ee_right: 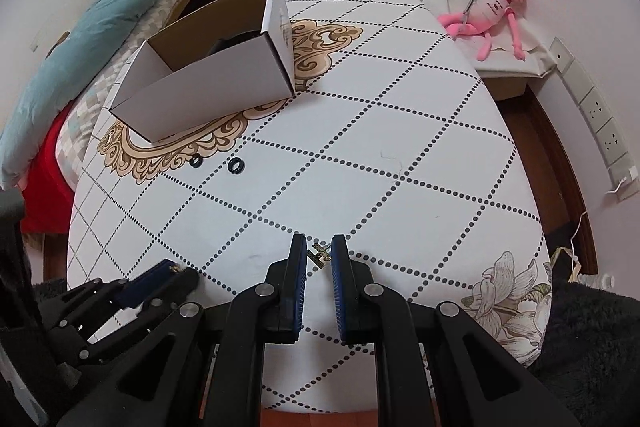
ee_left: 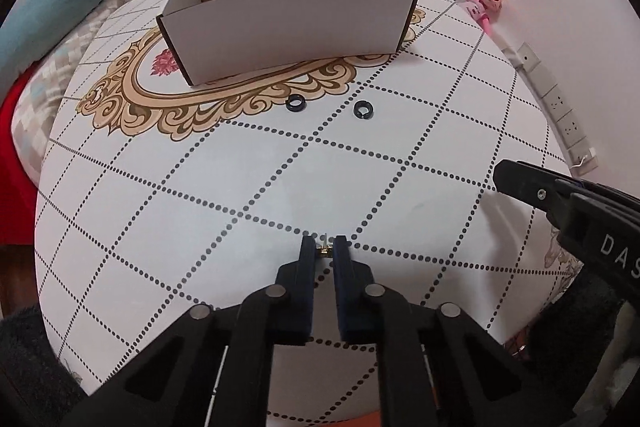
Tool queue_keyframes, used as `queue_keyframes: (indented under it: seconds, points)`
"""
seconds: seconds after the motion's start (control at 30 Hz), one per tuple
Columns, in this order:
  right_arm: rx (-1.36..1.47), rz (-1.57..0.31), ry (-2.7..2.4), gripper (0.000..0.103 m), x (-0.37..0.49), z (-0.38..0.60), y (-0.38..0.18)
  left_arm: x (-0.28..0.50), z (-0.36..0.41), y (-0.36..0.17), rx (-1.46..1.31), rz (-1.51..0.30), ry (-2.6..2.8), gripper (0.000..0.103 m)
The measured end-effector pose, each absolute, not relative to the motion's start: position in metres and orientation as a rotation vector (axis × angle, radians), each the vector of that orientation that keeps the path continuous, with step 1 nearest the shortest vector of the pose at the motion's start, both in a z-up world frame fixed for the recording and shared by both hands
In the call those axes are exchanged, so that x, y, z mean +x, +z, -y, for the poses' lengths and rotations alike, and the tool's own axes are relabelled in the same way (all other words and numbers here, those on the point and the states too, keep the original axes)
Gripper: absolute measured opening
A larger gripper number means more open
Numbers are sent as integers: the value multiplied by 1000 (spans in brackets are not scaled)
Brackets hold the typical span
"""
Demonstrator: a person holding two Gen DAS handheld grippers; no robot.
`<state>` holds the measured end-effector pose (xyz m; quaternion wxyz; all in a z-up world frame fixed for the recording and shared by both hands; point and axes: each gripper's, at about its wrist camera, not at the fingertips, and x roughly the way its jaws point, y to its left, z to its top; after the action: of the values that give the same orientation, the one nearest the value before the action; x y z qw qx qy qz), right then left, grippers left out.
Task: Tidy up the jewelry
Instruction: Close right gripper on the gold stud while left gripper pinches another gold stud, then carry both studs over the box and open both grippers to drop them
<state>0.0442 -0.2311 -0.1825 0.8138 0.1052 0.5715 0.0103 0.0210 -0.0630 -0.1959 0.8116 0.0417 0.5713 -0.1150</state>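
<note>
My left gripper (ee_left: 324, 247) is shut on a small gold earring (ee_left: 323, 250), held low over the table; it also shows at the lower left of the right wrist view (ee_right: 176, 269). My right gripper (ee_right: 319, 251) is shut on another small gold earring (ee_right: 319, 254) just above the table. Its finger shows at the right of the left wrist view (ee_left: 516, 179). Two black rings lie on the table, one on the left (ee_left: 296, 103) (ee_right: 196, 160) and one on the right (ee_left: 363, 108) (ee_right: 236, 165). Behind them stands an open white cardboard box (ee_left: 280, 27) (ee_right: 208, 87).
The table (ee_left: 240, 187) (ee_right: 400, 147) has a white cloth with dotted diamonds and a gold ornament. A bed with a teal blanket (ee_right: 100, 27) lies to the left. A pink plush toy (ee_right: 492, 11) lies at the far right near wall sockets (ee_right: 600, 123).
</note>
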Motion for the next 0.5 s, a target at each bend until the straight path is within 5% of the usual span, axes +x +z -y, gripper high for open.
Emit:
queue_keyframes:
  seconds: [0.5]
  points:
    - [276, -1104, 130, 13, 90, 222, -122, 80, 40, -104, -91, -1125, -308, 6]
